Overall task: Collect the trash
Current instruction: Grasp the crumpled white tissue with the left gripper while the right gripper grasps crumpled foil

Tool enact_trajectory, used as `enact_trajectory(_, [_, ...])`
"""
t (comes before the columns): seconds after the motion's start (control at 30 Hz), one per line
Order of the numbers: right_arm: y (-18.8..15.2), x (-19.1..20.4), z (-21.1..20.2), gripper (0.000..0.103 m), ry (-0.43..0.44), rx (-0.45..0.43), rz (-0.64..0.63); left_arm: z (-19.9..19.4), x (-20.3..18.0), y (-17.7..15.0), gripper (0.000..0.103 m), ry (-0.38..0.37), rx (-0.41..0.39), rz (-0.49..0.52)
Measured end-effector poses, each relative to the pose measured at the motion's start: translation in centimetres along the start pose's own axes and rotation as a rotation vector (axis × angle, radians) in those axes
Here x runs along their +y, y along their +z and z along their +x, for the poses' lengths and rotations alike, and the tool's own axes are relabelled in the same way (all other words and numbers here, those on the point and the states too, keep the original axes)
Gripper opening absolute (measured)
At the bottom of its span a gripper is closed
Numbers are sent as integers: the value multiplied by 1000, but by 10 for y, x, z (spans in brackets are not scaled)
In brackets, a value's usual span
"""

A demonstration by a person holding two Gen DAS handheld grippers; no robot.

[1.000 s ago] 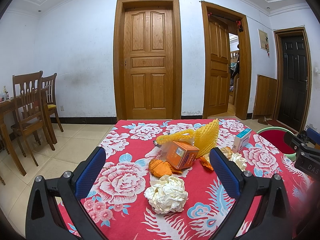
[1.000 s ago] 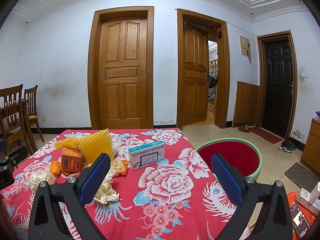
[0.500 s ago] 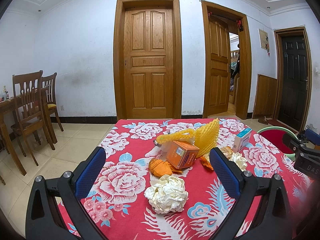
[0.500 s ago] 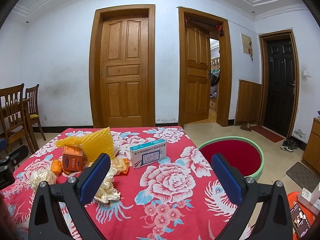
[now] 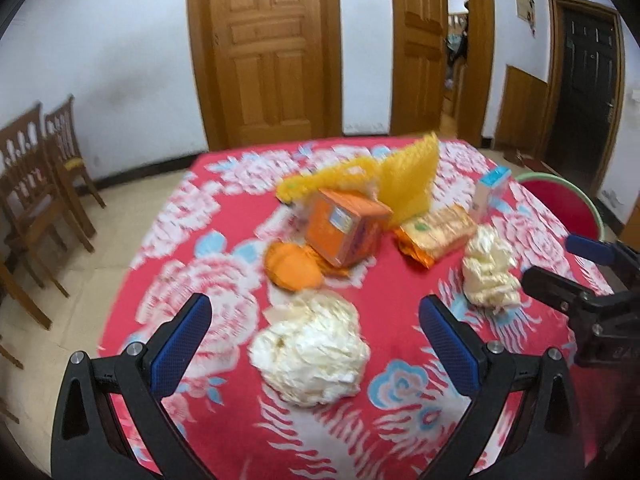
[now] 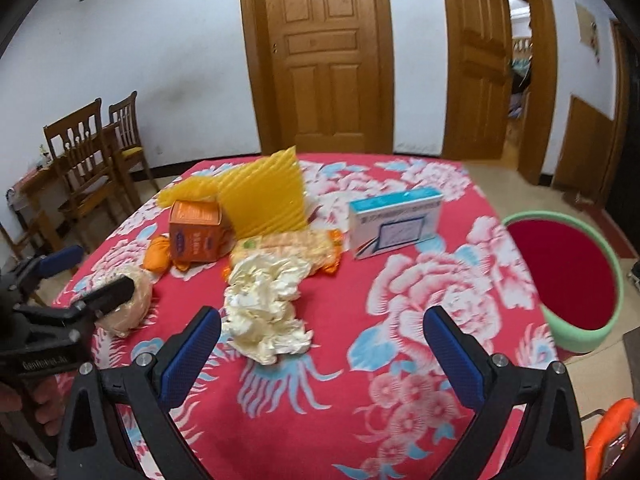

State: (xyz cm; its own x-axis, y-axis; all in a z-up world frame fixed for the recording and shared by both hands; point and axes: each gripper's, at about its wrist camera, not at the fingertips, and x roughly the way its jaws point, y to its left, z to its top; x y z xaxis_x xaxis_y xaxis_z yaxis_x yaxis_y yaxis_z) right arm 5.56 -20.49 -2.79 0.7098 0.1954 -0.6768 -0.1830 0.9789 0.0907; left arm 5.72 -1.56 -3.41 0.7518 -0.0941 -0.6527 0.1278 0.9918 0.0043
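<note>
In the left wrist view, we see the left gripper (image 5: pixel 315 342) at the bottom of the frame, its blue-padded jaws spread wide and holding nothing. A crumpled ball of white paper (image 5: pixel 310 350) lies between the two fingers on the red floral tablecloth (image 5: pixel 200 220), touching neither pad. Just beyond it, at frame centre, sit an orange wad (image 5: pixel 293 266) and a tilted orange carton (image 5: pixel 344 226). To their right we find an orange snack wrapper (image 5: pixel 436 230) and a second crumpled paper (image 5: pixel 490 268). Behind these rises a yellow foam net (image 5: pixel 408 180), and a blue-and-white box (image 5: pixel 493 190) stands toward the upper right. This view is motion-blurred.

In the right wrist view, the right gripper (image 6: pixel 322 350) fills the bottom of the frame, likewise wide open and empty. The second crumpled paper (image 6: pixel 266 306) lies just inside its left finger. Only this view shows the broad printed face of the blue-and-white box (image 6: pixel 394 222), and the whole round green tub (image 6: pixel 568 280) with its red interior, standing off the table at the right edge. The other view shows only an arc of that tub (image 5: pixel 560 200). The left gripper (image 6: pixel 68 284) appears at the left edge here, partly hiding the first paper ball (image 6: pixel 128 304). Wooden chairs (image 6: pixel 86 160) and wooden doors (image 6: pixel 324 56) line the far wall.
</note>
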Motion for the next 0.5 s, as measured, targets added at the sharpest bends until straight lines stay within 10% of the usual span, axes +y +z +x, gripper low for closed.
enact_trajectory(0.17, [9,8,23,103,86,90,-17,15,11,-1,101,-59,89,-87])
enact_trajectory(0.27, [11,12,33,101,112,119,-11,18,15,-3,81,-92,97,-129])
enact_trajectory(0.37, [8,18,44,71,125,161,-15,19,13,-3,55,-115,110,-120])
enact_trajectory(0.4, [7,20,47,44,133,175,-11,18,12,-3,52,-124,107,-117])
enact_trajectory(0.5, [7,21,45,28,173,158,8,15,11,-1,49,-129,82,-113])
